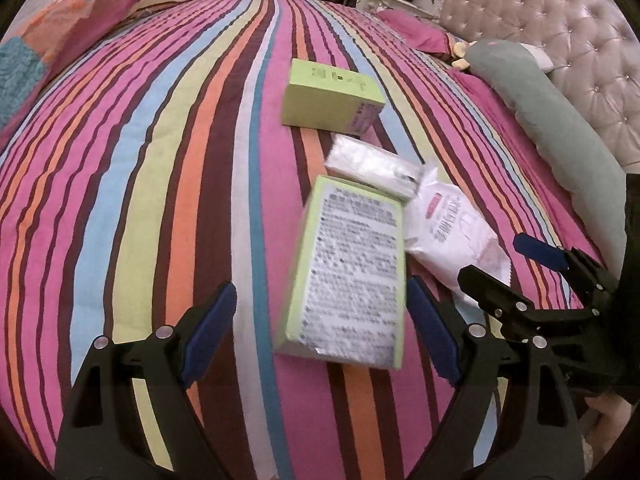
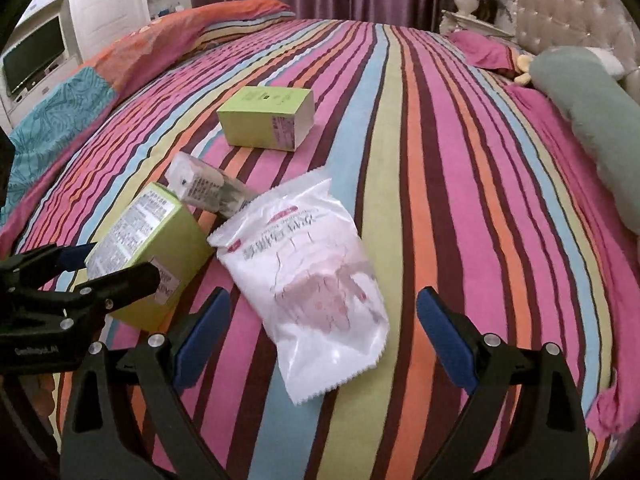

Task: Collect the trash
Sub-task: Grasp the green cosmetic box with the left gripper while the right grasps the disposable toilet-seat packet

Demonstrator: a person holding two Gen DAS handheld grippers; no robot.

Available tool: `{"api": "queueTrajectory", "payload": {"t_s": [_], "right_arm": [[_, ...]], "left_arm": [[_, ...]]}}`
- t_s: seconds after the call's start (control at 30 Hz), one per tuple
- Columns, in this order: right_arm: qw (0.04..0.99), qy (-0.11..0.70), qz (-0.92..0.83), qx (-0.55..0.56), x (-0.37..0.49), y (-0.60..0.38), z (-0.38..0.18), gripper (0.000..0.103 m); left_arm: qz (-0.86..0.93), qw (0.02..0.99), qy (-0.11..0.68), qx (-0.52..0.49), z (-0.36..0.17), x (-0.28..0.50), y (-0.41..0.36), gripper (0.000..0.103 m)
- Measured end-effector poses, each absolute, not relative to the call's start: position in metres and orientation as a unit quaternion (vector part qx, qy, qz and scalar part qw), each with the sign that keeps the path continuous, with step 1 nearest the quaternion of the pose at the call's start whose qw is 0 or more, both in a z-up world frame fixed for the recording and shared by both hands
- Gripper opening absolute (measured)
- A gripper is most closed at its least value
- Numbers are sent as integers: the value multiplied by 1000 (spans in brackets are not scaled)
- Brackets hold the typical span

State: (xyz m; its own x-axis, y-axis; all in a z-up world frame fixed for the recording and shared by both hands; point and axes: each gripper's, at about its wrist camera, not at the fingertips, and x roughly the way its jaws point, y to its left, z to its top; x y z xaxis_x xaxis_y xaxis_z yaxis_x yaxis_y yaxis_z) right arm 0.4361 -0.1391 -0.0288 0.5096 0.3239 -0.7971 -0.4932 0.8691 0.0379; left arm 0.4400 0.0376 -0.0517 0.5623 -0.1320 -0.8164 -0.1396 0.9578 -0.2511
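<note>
Four pieces of trash lie in a loose cluster on the striped bedspread, and you have brought a gripper to each of the two nearest ones, which reads as a plan to lift two at once. Your left gripper hangs with its jaws wide open and nothing between the pads pressing; the near green box sits in that gap, lying flat with its printed white panel up, so the blue pads straddle its long sides without touching them. Your right gripper is likewise spread open, and the white plastic packet lies between its pads, limp and slightly crumpled, with its near edge pointing towards you. Both tools tilt steeply down at the bed, which suits a pinch from above on things that lie flat. The packet looks soft, so I judge it will buckle and may slip unless you close low across its body. The box looks rigid and wide, close to what your left jaws can span, so centre it before you squeeze. A small clear-wrapped pack rests just beyond, leaning against the near box and touching the packet's far corner; lifting either neighbour could shift it. The far green box stands apart, further up the bed. A long grey-green bolster lies well to the right near the tufted headboard and is no part of the job. No bin shows in either view.
</note>
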Motion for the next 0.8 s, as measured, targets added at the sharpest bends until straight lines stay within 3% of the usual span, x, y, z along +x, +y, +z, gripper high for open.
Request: {"api": "queueTrajectory", "payload": {"t_s": [0.43, 0.5, 0.6, 0.8], "right_arm": [[853, 455, 230, -111, 463, -119, -50, 95], [850, 464, 225, -107, 465, -117, -54, 94], [852, 466, 213, -110, 461, -113, -57, 81], [858, 463, 206, -85, 444, -117, -53, 74]], "left_arm": [[-24, 860, 483, -163, -68, 462, 47, 84], [-27, 861, 482, -162, -70, 463, 46, 81], [-45, 866, 475, -148, -68, 460, 44, 55], [-49, 869, 471, -142, -64, 443, 45, 53]]}}
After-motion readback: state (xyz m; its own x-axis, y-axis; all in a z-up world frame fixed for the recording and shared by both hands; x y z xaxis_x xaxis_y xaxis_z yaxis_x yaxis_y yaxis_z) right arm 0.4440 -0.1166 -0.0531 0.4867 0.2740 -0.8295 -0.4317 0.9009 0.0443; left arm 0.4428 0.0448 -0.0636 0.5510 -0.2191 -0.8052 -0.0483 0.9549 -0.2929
